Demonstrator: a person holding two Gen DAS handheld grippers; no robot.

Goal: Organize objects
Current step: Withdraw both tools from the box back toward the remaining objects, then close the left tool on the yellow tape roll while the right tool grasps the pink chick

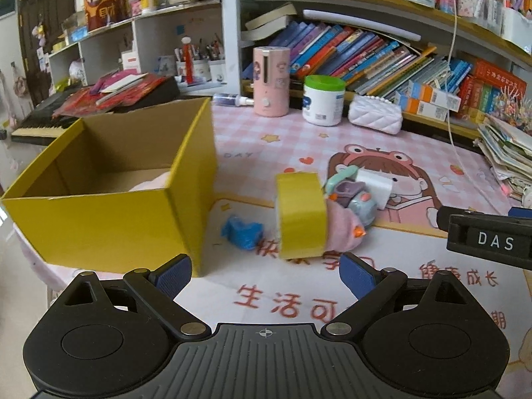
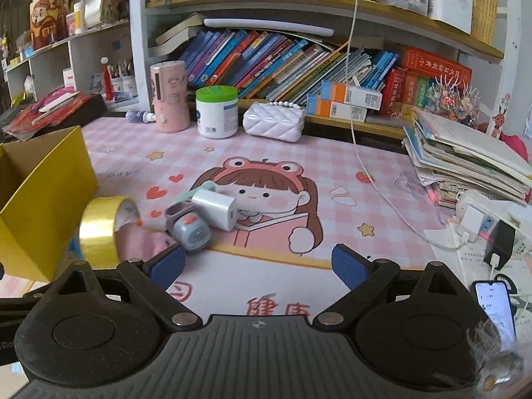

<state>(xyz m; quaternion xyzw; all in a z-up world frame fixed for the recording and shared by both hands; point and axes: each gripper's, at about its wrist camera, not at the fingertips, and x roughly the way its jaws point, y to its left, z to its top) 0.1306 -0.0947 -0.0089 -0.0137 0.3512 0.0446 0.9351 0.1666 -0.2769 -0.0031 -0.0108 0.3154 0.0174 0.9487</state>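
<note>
Left wrist view: as we look along the left gripper (image 1: 265, 274), its blue pads stand wide apart with nothing between them, above the printed pink mat (image 1: 382, 139).
Box: we see the open yellow cardboard box (image 1: 109, 222) standing on the mat at the left, with something pale pink lying on its floor.
Tape: the yellow tape roll (image 1: 301, 214) stands on edge just right of the box, apart from it, leaning against a pink soft item (image 1: 342, 229).
Small things: a crumpled blue bag (image 1: 242, 231) lies between box and tape; a blue-grey toy (image 1: 360, 204) and a white charger block (image 1: 375, 184) crowd together behind the tape.
Other tool: a black part lettered DAS (image 1: 492, 237) shows at the right edge.

Right wrist view: we find the right gripper (image 2: 257, 267) spread wide and empty over the mat.
Tape: the roll (image 2: 104, 229) lies left of the left pad, beside the box corner (image 2: 43, 206).
Cluster: toy (image 2: 191, 231) and charger (image 2: 217, 207) touch, just beyond the left pad.
Right edge: a paper stack (image 2: 465, 163) and a lit phone (image 2: 495, 306).
</note>
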